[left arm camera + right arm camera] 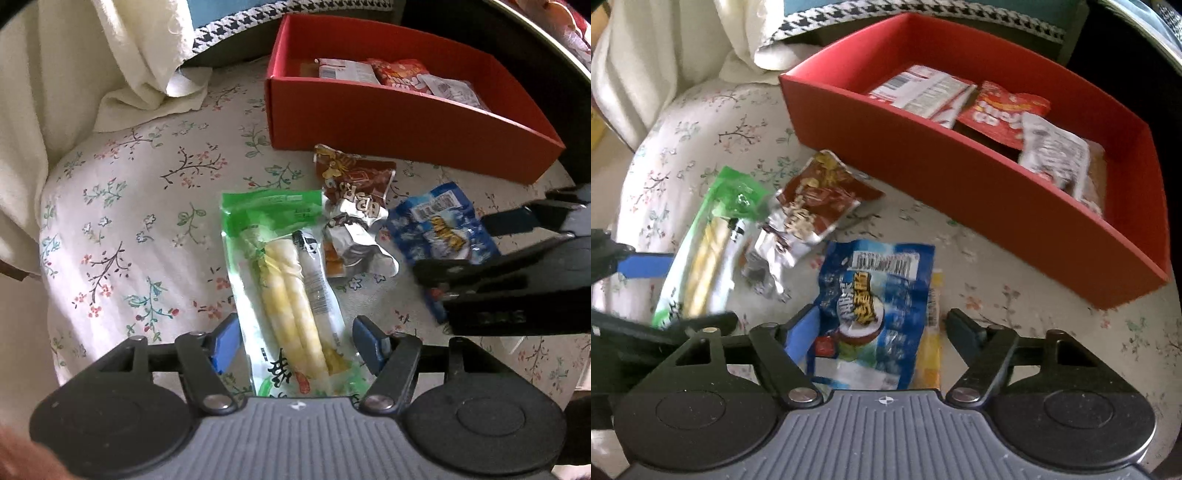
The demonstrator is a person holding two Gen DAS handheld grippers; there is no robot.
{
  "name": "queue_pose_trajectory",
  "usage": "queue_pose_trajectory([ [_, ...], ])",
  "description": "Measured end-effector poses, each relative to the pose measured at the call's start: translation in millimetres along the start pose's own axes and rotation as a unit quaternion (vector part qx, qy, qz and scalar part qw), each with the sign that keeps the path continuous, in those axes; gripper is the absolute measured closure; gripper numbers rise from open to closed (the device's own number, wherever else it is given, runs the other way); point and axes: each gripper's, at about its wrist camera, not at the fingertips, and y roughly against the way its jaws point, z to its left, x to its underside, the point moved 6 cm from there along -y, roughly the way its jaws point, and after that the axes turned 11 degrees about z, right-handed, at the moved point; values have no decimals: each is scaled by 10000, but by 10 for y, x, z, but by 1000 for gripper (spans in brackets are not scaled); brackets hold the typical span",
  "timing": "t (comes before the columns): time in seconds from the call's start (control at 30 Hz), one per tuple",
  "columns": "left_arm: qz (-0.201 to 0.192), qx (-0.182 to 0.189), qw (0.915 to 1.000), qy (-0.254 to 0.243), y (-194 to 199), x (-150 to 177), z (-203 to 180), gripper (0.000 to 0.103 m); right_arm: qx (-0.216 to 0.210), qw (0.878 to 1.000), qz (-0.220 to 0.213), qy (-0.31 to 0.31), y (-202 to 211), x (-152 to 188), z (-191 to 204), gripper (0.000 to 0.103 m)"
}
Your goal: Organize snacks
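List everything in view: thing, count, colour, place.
red box: 1, red, far side of the bed, open top
packets in box: at least 3, white and red, inside the red box
green packet: 1, green and clear, between the left jaws
brown packet: 1, brown and silver, in front of the box
blue packet: 1, blue, between the right jaws
yellow packet: 1, yellow, beside the blue one
bedspread: 1, white floral, under everything
cream cloth: 1, upper left
left gripper: 1, black, open
right gripper: 1, black, open
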Motion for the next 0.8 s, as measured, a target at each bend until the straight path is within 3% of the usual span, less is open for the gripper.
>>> queue_pose_trajectory([
  [0.13, -5, -55, 10000, -21, 14, 7, -18, 45, 31, 10000, -7, 18, 43, 66, -61, 28],
  [0.27, -49, -228, 9997, -57, -17, 1, -32, 36, 110, 9999, 26, 32, -37, 62, -33, 15],
  [0.47, -118, -229, 9996, 93, -34, -37, 9, 35, 103, 9999, -80, 60, -31, 22, 9, 22],
  [0.53, -141, -221, 9996, 58, -10, -33, -13, 44, 96, 9998, -90, 158, -6, 37, 26, 32],
  [0.6, -167, -148, 9997, 30, 31, -24, -39, 53, 88, 9997, -101, 200, 25, 57, 25, 33],
  [0.77, -211, 68, 9997, 114, 109, -8, -51, 62, -17, 9997, -142, 213, 101, 111, -5, 34],
  [0.8, -222, 102, 9996, 133, 132, -10, -50, 63, -54, 9996, -196, 181, 141, 110, -13, 47],
])
